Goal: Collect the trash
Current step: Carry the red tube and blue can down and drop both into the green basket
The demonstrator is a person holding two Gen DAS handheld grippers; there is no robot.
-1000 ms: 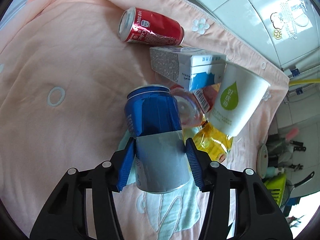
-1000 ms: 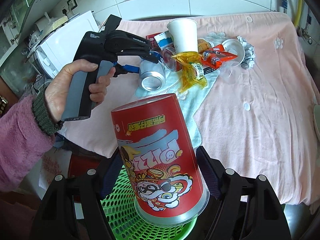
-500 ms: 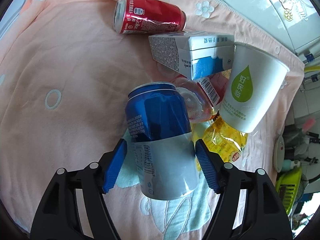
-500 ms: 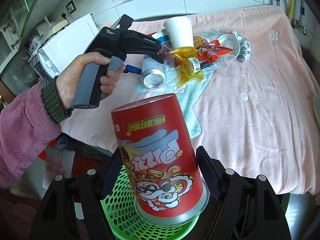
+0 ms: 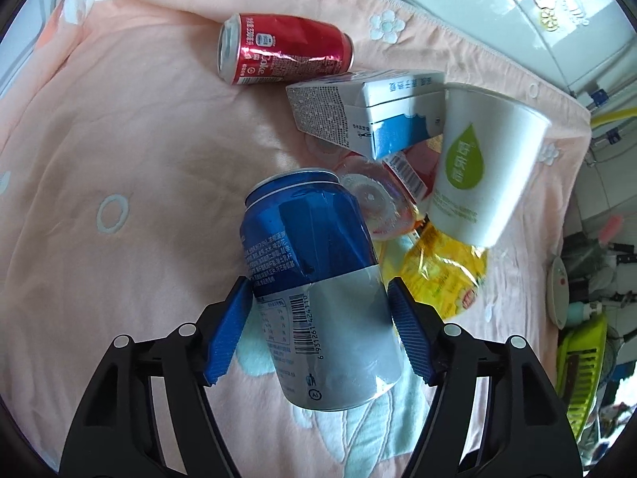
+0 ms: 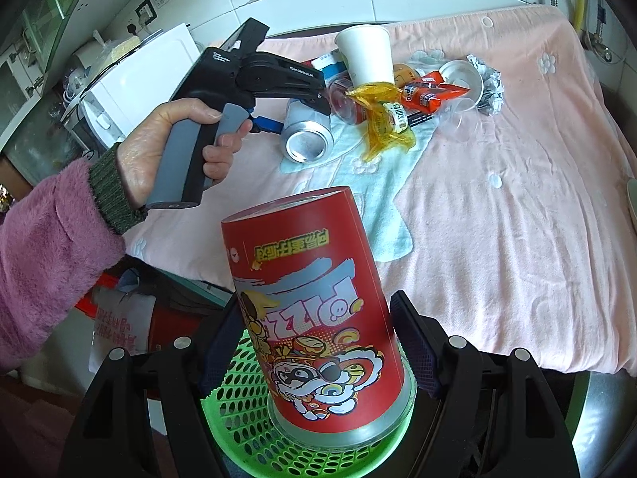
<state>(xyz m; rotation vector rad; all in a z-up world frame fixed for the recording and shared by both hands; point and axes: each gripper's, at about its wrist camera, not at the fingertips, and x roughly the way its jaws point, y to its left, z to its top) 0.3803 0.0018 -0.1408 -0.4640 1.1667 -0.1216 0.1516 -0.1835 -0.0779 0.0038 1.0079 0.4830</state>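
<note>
A: Left gripper (image 5: 320, 320) has the blue-and-silver can (image 5: 318, 290) between its blue pads (image 5: 229, 332), and from the wrist view the pads look just beside the can's sides, not clearly biting in. I can't tell if it's truly clamped

B: And the right gripper (image 6: 318, 342)?

A: Its jaws sit either side of a red snack tub (image 6: 318, 302), right over the green basket (image 6: 235, 410). There looks to be a sliver of space on each side, so I can't tell whether it's pinched or about to fall

B: So what could go wrong?

A: On the right, the tub is tall and tilted. If it drops off-centre it could clip the basket rim and tip out onto the floor. That's my read, not something showing yet

B: And on the left?

A: A smooth, dented can held low on its body. A loose grip and it slides out and rolls across the pink cloth (image 5: 119, 139). It's also touching or nearly touching the clear plastic cup (image 5: 370, 199) beside it, with the yellow wrapper (image 5: 442, 275) and the white paper cup (image 5: 481, 171) crowded in. Drag the can out sideways and that little heap shifts

B: Anything else left on the table?

A: The red cola can (image 5: 284, 55) lying on its side farther back, the milk carton (image 5: 366, 111) leaning over the heap, and in the right view a ball of foil (image 6: 487, 79) and an orange snack packet (image 6: 432, 93). Plenty still to collect, and round cans roll if nudged
</note>
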